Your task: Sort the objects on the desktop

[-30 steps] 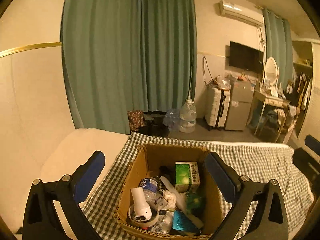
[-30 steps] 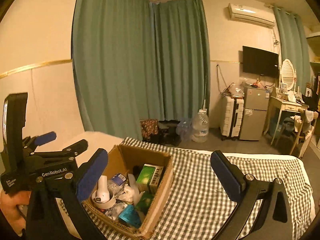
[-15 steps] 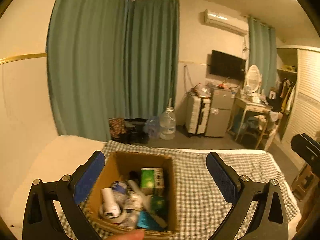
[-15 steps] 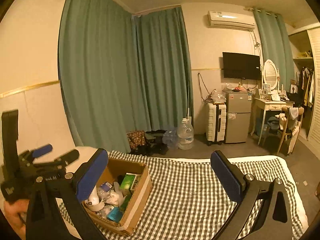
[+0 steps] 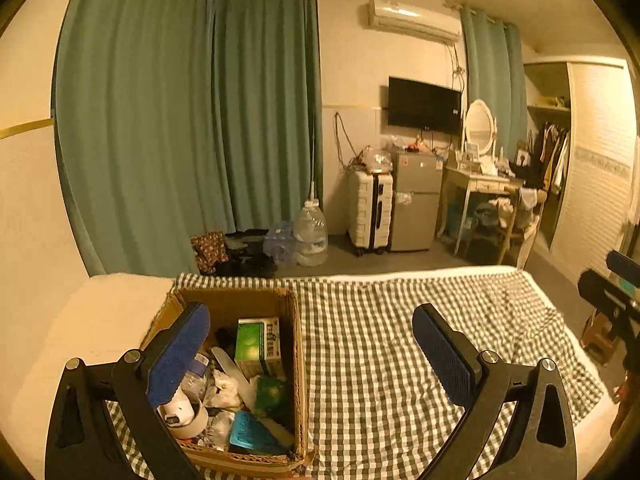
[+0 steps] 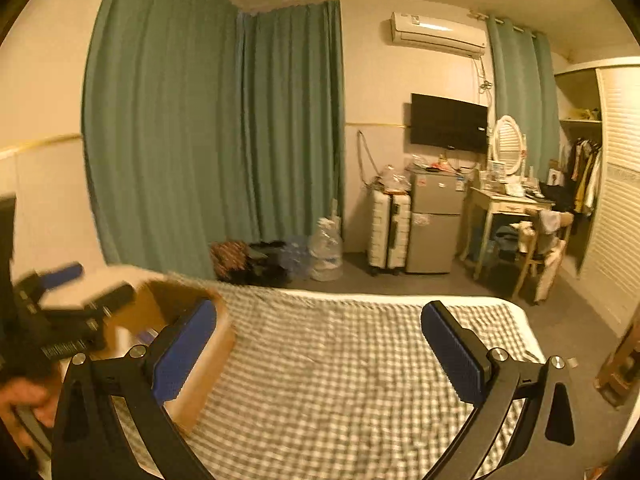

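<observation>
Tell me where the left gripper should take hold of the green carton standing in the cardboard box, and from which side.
Probably by its top end, from straight above. The green carton stands upright against the far wall of the cardboard box, its top clear of the clutter, its lower part hemmed in. The open left gripper could close across its narrow sides.

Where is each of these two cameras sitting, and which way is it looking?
Left wrist view: on the left claw, looking over the cardboard box and checked cloth into the room; both its fingers show, open.
Right wrist view: on the right claw, aimed further right along the cloth; its open fingers, the left claw and a hand show.
Shared: box, cloth, curtains, television.
</observation>
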`<state>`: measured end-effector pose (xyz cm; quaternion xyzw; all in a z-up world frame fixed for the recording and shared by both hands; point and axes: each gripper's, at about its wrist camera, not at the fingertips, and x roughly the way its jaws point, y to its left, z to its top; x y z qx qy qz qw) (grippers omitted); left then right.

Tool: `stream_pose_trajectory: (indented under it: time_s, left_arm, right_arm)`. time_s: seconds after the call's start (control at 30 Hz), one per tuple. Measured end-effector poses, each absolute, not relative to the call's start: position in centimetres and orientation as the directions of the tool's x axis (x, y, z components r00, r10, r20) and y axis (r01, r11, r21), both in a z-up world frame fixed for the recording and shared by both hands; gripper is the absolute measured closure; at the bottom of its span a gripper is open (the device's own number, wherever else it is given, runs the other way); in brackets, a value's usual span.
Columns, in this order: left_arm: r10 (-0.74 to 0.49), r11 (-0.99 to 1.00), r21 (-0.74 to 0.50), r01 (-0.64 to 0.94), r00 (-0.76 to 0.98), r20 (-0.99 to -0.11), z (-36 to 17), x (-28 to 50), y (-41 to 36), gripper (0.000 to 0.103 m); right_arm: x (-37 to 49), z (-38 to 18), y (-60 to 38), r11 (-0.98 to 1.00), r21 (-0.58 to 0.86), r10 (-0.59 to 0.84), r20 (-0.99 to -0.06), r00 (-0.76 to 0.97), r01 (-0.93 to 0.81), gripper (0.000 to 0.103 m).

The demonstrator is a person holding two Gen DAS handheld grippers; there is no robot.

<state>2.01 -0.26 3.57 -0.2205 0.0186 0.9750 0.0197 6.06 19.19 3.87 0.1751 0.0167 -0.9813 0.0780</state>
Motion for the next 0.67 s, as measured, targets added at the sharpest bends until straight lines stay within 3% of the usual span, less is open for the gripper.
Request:
stream_pose_trajectory:
  time_s: [0.17, 0.67]
  left_arm:
    - [0.036, -0.998, 0.032, -0.057, -0.882, -0.470, 1.4, 0.8, 0.4, 0.000]
    - [0.050, -0.996, 0.036, -0.081, -0.850, -0.525, -0.9, 0.2, 1.5, 0.000]
  right_arm:
    - [5.1, 0.9, 21.0, -0.992, 0.060, -0.128, -0.374, -0.919, 0.113, 0.001]
    - [3.3, -2.3, 20.0, -0.991, 0.034, -0.130, -0.457, -0.880, 0.129, 0.001]
